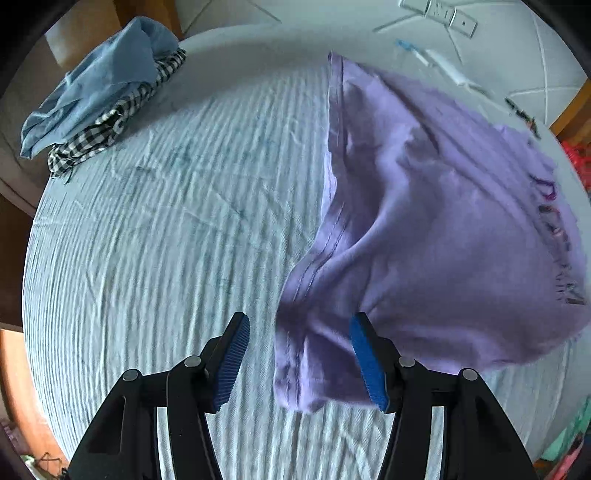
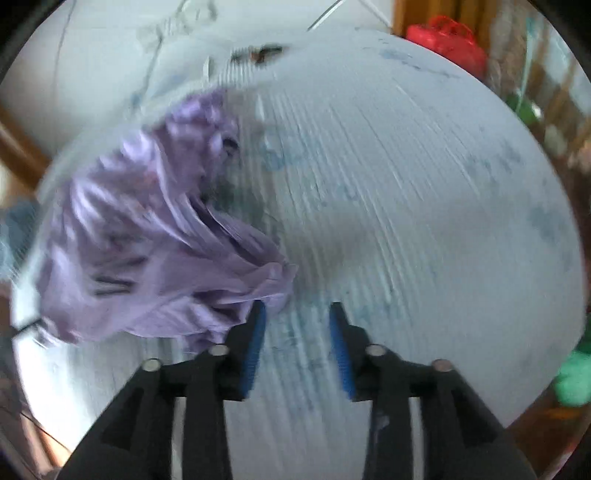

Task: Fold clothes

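A lilac T-shirt (image 1: 436, 221) with dark print near its right edge lies rumpled on the pale striped bed cover (image 1: 166, 240). My left gripper (image 1: 299, 321) is open just above the cover, and the shirt's hemmed corner hangs between its blue pads (image 1: 232, 362) without being pinched. The right wrist view is blurred by motion: the same T-shirt (image 2: 155, 251) sits bunched at the left, its nearest fold beside the left fingertip of my right gripper (image 2: 297, 308). That gripper is open with only the cover (image 2: 424, 221) between its fingers.
A blue garment (image 1: 99, 85) and a black-and-white checked one (image 1: 110, 125) are piled at the bed's far left corner. A white power strip (image 1: 439, 14) and cables lie on the floor beyond. Red (image 2: 447, 40) and green (image 2: 574, 376) items sit off the bed's right side.
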The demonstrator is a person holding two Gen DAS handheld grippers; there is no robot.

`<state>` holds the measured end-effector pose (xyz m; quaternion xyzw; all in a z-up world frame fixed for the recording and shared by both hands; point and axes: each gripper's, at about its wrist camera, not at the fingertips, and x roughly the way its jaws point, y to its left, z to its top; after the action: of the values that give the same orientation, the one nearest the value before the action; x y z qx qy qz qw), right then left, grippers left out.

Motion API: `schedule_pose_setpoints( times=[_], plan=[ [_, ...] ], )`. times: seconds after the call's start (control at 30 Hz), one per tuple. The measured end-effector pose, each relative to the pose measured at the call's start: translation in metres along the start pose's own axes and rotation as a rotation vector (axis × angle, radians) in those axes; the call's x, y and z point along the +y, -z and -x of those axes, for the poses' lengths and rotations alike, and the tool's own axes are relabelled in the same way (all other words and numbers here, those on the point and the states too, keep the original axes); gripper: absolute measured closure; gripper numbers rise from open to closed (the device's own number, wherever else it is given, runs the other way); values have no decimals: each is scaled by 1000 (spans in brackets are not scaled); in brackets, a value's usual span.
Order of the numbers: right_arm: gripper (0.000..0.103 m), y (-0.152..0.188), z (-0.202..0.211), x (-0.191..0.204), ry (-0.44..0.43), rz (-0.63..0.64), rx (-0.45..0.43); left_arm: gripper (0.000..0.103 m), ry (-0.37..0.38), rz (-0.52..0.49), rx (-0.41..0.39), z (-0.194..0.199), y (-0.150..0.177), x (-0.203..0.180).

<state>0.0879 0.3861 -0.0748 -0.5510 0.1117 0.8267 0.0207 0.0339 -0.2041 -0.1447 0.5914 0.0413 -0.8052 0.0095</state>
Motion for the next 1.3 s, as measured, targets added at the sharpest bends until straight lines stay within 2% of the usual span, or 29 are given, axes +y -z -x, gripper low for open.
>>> schedule_pose_setpoints(
  times=[0.13,0.37,0.5,0.63,0.67,0.7,0.73,0.8,0.97,1.07,1.17,1.27,1.3],
  plan=[
    [63,23,7,15,-88,45,16,45,14,-26,-13,10,6,0],
    [63,43,-20,60,-132,177,67,45,12,-72,-3,-2,12,-21],
    [63,37,-58,92,-98,245,97,45,-7,-96,-12,-10,15,-33],
    [63,36,-74,107,11,319,69,42,-16,-116,-26,-16,18,-41],
    [70,35,-74,110,28,330,61,43,-14,-117,-26,-14,19,-40],
    [77,35,-75,112,40,337,53,46,-13,-119,-23,-12,21,-39],
    [92,34,-75,114,52,344,46,66,-12,-121,-20,-10,23,-38],
    [94,36,-63,113,37,337,24,97,-10,-124,-14,-6,26,-36],
    [95,57,10,90,-26,294,-27,97,-4,-132,1,5,35,-31],
    [95,81,46,72,-80,246,20,97,-1,-137,10,11,41,-28],
    [95,98,48,55,-111,188,136,97,3,-142,19,18,46,-25],
    [95,103,43,37,-68,135,153,94,9,-141,41,20,48,-22],
    [95,99,44,32,-72,111,138,93,34,-120,60,19,45,-20]
  ],
)
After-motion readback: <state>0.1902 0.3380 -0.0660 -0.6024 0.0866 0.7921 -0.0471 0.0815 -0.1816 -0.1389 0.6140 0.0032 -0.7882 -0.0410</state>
